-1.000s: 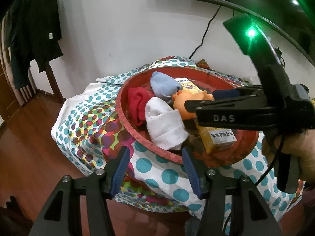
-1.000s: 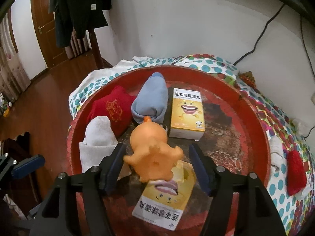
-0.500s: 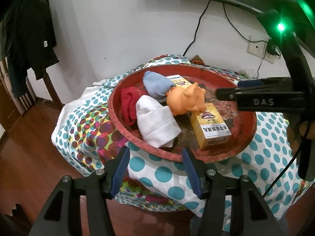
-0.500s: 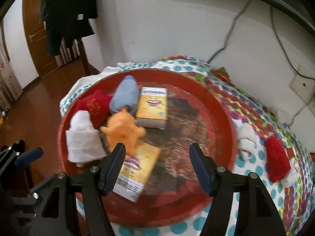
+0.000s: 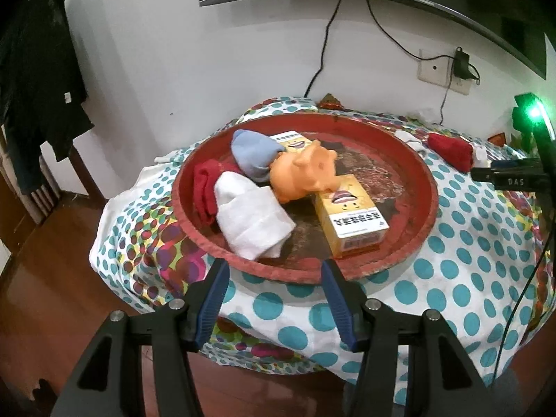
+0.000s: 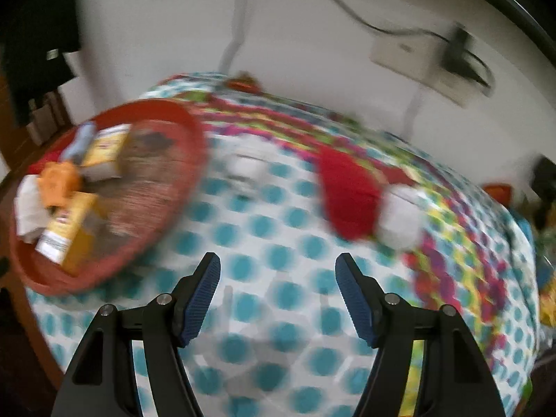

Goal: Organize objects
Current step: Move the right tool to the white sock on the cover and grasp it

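On the dotted surface [image 6: 278, 208] beside your red tray [image 5: 427, 187], a red sock [image 6: 347, 194] waits; your right hand-held gripper [image 6: 278, 299], prongs apart and empty like the left [image 5: 274, 299], could overshoot it if rushed.

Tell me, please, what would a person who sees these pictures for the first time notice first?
The eye goes first to the round red tray on the dotted tablecloth, with the orange toy pig in its middle, leaning on a yellow box. Rolled socks in white, red and blue lie at the tray's left. Outside the tray, to its right, another red sock lies on the cloth.
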{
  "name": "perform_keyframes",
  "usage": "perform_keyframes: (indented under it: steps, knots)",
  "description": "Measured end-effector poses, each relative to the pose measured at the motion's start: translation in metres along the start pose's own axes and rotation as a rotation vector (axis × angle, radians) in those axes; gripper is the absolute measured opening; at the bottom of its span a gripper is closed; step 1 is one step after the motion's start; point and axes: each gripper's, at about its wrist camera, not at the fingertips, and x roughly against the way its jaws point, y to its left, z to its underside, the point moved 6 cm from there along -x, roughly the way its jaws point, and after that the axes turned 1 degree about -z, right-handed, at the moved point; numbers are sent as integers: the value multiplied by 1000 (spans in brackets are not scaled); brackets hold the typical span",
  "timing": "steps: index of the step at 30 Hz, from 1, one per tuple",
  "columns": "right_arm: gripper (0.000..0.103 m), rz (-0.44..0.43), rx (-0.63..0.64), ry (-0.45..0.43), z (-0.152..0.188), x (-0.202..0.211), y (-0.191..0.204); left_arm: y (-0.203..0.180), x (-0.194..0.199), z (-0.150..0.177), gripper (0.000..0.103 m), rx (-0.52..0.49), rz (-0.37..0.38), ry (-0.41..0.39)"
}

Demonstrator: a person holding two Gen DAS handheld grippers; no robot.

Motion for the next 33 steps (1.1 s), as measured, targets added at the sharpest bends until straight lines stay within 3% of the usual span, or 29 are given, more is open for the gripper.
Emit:
perform_keyframes:
  steps: [9, 28, 30, 33]
  knots:
    - [67, 48, -92, 6, 3, -26, -69, -26, 3, -8, 56, -26, 32, -4]
    - [65, -8, -68, 15, -26, -82, -93, -159, -27, -72, 56, -202, 169, 26]
    - [63, -30, -65, 8, -27, -84, -93, -173, -32, -78, 56, -209, 190, 29]
    - [45, -83, -71, 4, -27, -83, -92, -191, -40, -88, 56, -210, 212, 34]
